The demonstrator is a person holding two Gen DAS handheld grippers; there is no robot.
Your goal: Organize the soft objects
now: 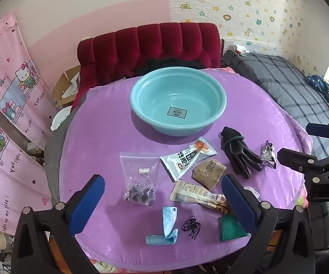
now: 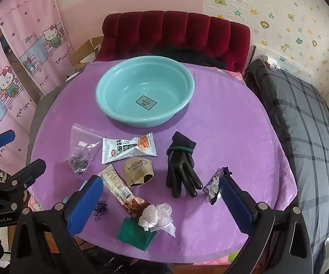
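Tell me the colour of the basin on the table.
Light teal basin, clearest in the right wrist view.

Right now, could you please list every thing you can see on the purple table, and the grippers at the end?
basin: 1, light blue, far middle of the table, nothing inside
clear zip bag: 1, transparent with dark pieces, left
white snack packet: 1, white and orange, near the basin
brown pouch: 1, tan, middle
long wrapper: 1, beige and brown, near middle
glove: 1, black, right of middle
foil wrapper: 1, silver, right
face mask: 1, light blue, near edge
black cord: 1 tangle, beside the mask
sponge: 1, green, near edge
plastic wad: 1, white, touching the sponge
left gripper: open, empty
right gripper: open, empty
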